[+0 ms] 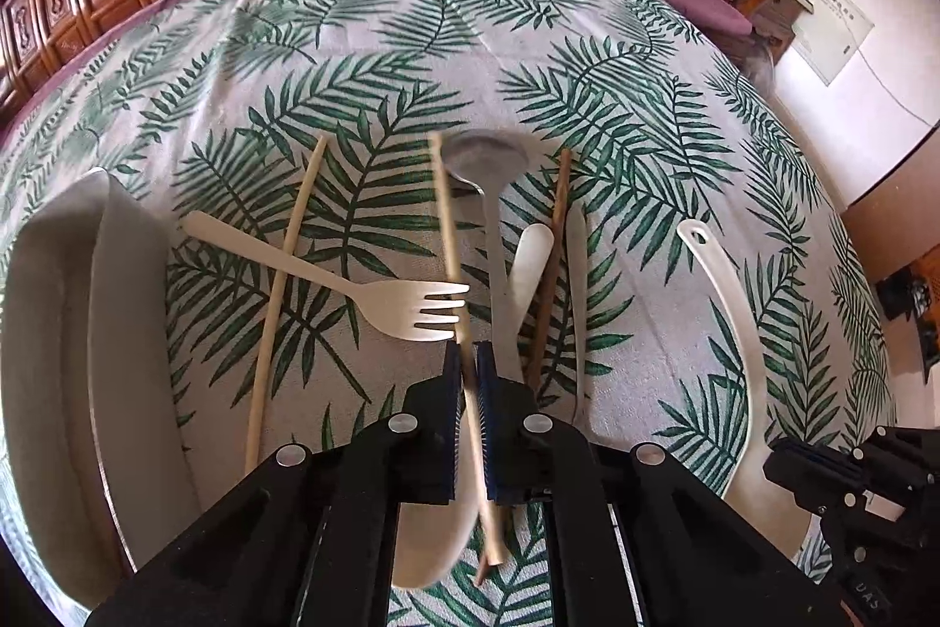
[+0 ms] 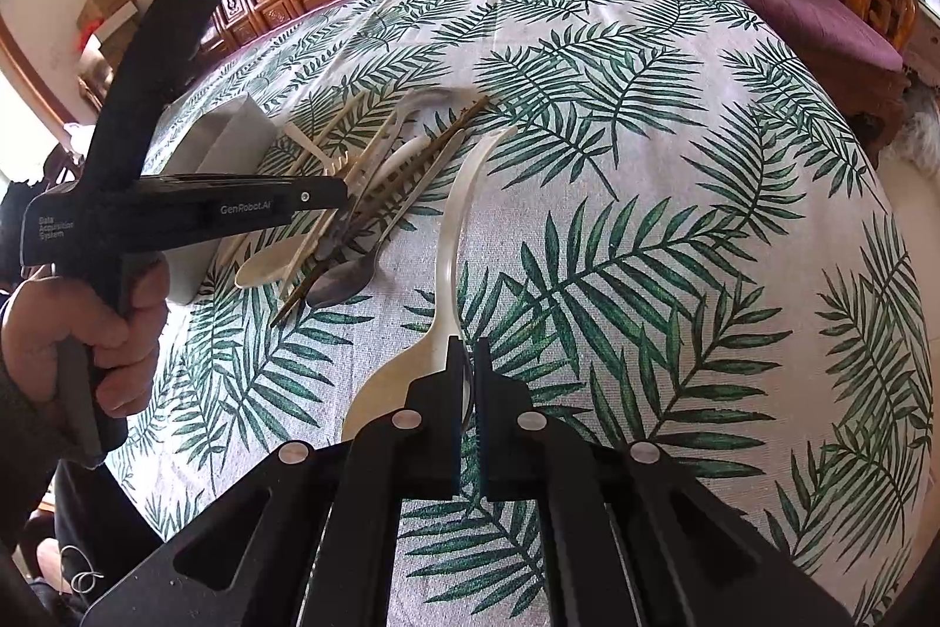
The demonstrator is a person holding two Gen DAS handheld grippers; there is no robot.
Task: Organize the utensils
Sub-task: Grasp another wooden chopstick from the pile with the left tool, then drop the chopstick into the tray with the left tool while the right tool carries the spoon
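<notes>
Pinching a pale bamboo chopstick (image 1: 452, 274) near its lower end, the left gripper (image 1: 468, 362) is closed tight. The stick is light, stiff, smooth, and may pivot. At three o'clock, the right gripper (image 2: 468, 362) is closed, apparently on a white ladle (image 2: 452, 245). A grey tray (image 1: 53, 333) waits at nine o'clock.

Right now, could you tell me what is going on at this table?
A person is sorting utensils on a leaf-print tablecloth with two handheld grippers. The left gripper is shut on a pale chopstick from the pile beside a white tray. The right gripper is shut on the rim of a large white spoon.
</notes>
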